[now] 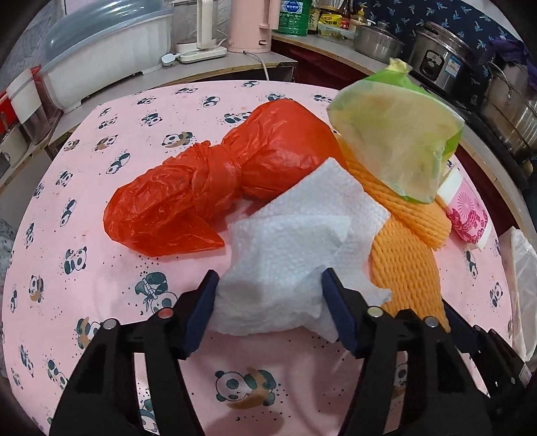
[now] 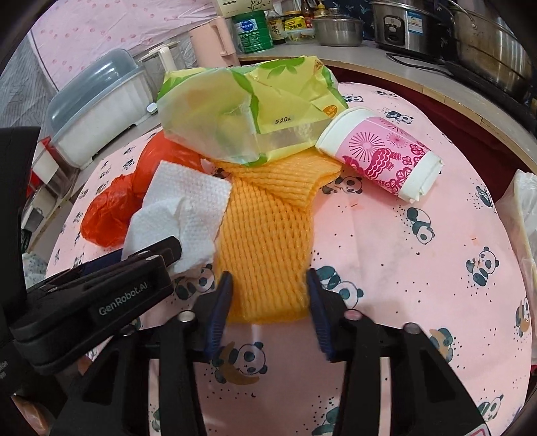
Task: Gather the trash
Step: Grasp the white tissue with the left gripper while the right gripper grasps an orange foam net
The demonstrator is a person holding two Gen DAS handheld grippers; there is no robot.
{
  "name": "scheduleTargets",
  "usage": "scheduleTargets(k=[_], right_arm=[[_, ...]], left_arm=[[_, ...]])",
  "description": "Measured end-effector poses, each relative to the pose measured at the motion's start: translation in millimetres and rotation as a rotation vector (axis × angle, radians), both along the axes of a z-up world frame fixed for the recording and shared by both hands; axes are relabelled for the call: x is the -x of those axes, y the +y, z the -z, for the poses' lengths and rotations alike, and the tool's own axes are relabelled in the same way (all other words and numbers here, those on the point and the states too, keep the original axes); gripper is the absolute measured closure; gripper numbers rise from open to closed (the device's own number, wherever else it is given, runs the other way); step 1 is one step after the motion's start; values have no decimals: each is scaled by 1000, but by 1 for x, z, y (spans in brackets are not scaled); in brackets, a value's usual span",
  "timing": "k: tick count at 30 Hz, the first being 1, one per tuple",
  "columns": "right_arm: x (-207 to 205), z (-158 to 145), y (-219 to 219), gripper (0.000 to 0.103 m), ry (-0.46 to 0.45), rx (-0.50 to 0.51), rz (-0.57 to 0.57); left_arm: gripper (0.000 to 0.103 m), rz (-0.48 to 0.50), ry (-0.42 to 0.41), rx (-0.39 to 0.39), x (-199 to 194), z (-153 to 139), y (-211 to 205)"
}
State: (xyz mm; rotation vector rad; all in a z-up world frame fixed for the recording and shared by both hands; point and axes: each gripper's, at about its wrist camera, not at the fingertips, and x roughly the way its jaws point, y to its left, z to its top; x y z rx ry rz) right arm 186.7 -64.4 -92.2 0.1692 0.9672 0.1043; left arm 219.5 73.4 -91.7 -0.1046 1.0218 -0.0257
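Note:
A white paper towel (image 1: 288,248) lies crumpled on the pink panda tablecloth (image 1: 100,268). My left gripper (image 1: 270,295) is open, its jaws on either side of the towel's near end. A knotted red plastic bag (image 1: 214,181) lies behind it. An orange foam net (image 2: 268,234) lies beside the towel; my right gripper (image 2: 268,295) is open with its jaws around the net's near end. A green-yellow plastic wrapper (image 2: 241,110) rests on the net's far end. A pink paper cup (image 2: 379,154) lies on its side to the right. The towel (image 2: 181,208) and left gripper's fingers (image 2: 154,255) show in the right wrist view.
A white lidded tub (image 1: 100,67) and a pink kettle (image 1: 251,23) stand behind the table. Steel pots (image 2: 470,30) and bottles (image 2: 255,30) line the counter at the back right. A clear plastic bag (image 2: 520,208) lies at the table's right edge.

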Motion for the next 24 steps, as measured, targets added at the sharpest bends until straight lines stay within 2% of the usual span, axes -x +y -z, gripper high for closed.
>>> scheduleTargets(k=[2, 4, 7, 14, 24], right_arm=[[4, -1, 0, 73, -1, 0, -7], [9, -3, -1, 88, -7, 6, -11], [19, -5, -4, 92, -6, 1, -19], [54, -19, -16, 93, -36, -22, -22], [99, -57, -41, 93, -133, -23, 14]], left_arm=[[65, 16, 3, 8, 5, -1, -4], [74, 30, 8, 12, 12, -2, -8], [85, 40, 11, 16, 24, -3, -12], [93, 44, 10, 41, 54, -12, -13], [93, 55, -35, 50, 88, -40, -19]])
